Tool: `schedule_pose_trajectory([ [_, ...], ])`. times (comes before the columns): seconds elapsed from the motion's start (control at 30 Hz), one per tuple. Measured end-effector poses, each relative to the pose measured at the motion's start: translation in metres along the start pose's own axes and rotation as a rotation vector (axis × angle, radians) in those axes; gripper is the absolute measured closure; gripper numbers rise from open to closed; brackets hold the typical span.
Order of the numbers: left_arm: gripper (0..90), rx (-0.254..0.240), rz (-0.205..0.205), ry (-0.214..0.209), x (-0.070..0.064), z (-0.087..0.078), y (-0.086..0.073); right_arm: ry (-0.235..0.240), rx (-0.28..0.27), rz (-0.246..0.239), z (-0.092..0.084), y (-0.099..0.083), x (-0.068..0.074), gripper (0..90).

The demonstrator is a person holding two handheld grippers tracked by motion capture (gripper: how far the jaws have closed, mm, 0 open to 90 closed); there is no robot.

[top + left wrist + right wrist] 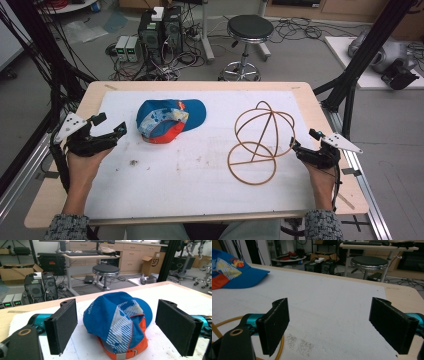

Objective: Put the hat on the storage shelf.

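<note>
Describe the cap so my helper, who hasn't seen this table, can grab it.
On the white mat covering the wooden table, look left of the wire hat stand. The cap lies there: soft blue fabric, orange underside, white striped panels.

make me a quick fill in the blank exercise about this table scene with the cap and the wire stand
1. The blue and orange cap lies in front of the ____ gripper.
2. The jaws of the left gripper stand ____, with nothing pressed between the pads.
3. The wire stand rests on the white mat, on the ____ half of the table in the high view.
4. Behind the table stands a round black ____.

Missing words: left; open; right; stool
</note>
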State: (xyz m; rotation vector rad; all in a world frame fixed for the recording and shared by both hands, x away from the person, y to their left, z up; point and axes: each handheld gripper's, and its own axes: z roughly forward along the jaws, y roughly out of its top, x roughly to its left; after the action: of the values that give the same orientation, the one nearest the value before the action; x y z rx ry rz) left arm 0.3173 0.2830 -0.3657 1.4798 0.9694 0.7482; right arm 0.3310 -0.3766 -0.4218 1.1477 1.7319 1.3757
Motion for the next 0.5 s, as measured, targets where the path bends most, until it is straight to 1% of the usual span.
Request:
schedule_pose_trajectory([
  [0.03, 18.1, -0.003, -0.002, -0.009, -0.001, 0.0, 0.001, -0.004, 0.004, 0.01, 0.0, -0.001, -0.002, 15.7],
  [0.1, 18.2, -0.005, -0.003, -0.013, -0.001, 0.001, 0.001, 0.003, 0.012, 0.036, -0.001, -0.001, -0.003, 15.7],
  [0.2, 18.3, -0.005, 0.006, -0.018, -0.003, 0.002, 0.002, 0.01, 0.015, 0.049, -0.001, -0.002, -0.004, 15.7],
  [0.27, 18.7, 0.0, 0.001, -0.027, -0.003, 0.004, 0.002, 0.009, 0.018, 0.048, -0.001, -0.002, -0.004, 15.7],
  [0.3, 18.8, 0.004, 0.006, -0.029, -0.003, 0.005, 0.003, 0.01, 0.021, 0.05, -0.001, -0.002, -0.004, 15.7],
  [0.33, 18.8, 0.006, 0.007, -0.034, -0.004, 0.006, 0.003, 0.018, 0.039, 0.049, 0.001, -0.003, -0.003, 15.9],
  [0.37, 18.8, 0.004, 0.007, -0.035, -0.004, 0.007, 0.004, 0.017, 0.04, 0.042, 0.002, -0.003, -0.002, 16.2],
  [0.4, 18.8, 0.006, 0.012, -0.039, -0.005, 0.009, 0.005, 0.008, 0.047, 0.023, 0.003, -0.003, 0.0, 16.2],
  [0.43, 18.8, 0.003, 0.017, -0.043, -0.006, 0.01, 0.006, 0.008, 0.047, 0.023, 0.003, -0.003, 0.0, 16.2],
  [0.47, 18.7, 0.004, 0.028, -0.048, -0.008, 0.012, 0.008, 0.005, 0.049, -0.002, 0.004, -0.003, 0.002, 16.3],
  [0.5, 18.6, 0.015, 0.055, -0.053, -0.012, 0.016, 0.01, 0.005, 0.052, -0.002, 0.004, -0.003, 0.003, 16.3],
])
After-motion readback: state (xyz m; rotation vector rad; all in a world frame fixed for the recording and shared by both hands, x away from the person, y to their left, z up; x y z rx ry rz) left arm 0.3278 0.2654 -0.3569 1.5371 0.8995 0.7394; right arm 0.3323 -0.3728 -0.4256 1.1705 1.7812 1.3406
